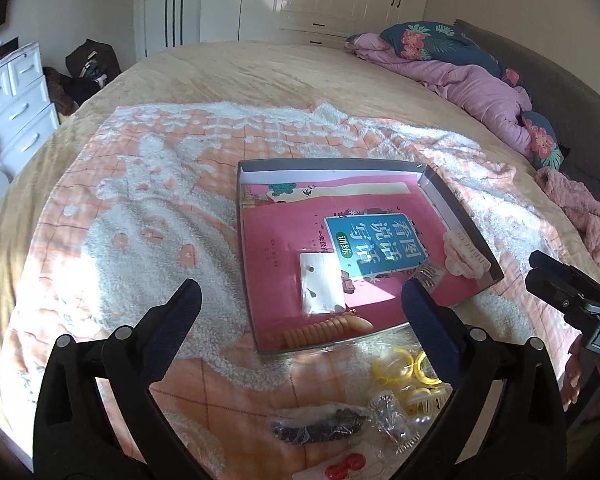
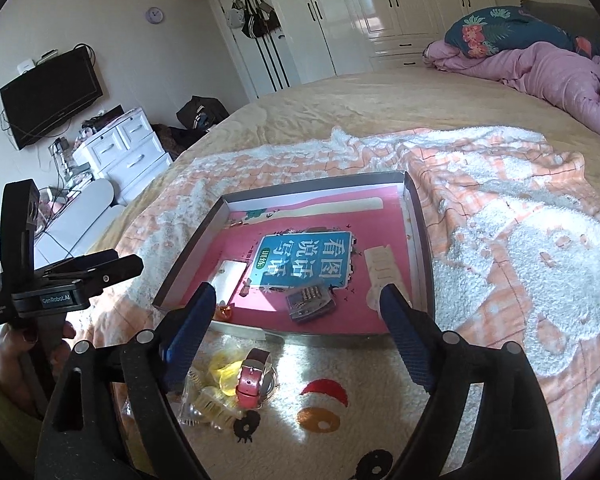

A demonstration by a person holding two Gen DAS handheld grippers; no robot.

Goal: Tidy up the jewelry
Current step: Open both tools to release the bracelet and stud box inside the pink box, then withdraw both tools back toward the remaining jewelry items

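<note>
**Jewelry partly sorted: several pieces are lying in the tray, a pile is waiting outside it**

The task is being judged as begun but not finished. A shallow tray (image 2: 418,240), lined with a pink book cover, is resting on the blanket (image 2: 520,220) on the bed. Inside it some pieces are already lying: a white earring card (image 1: 322,284), an orange coiled piece (image 1: 320,330) at the near edge, a small packet of beads (image 2: 310,300), and a pale hair clip (image 1: 466,254) by the right wall.

Outside the tray, just beside its near edge, a loose pile is still being left on the blanket: yellow rings (image 1: 400,368), a pink-strapped watch (image 2: 252,376), a dark beaded piece in a clear bag (image 1: 320,428), a bag with small metal pieces (image 1: 392,412), and a red item (image 1: 346,466) at the bottom of the left view. These are probably what is left to be moved.

The left gripper (image 1: 300,304) is being held over the near part of the tray, jaws wide apart, nothing between them. The right gripper (image 2: 296,312) is being held over the tray's near edge and the pile, jaws also spread and empty. No piece is being carried at this moment.
</note>
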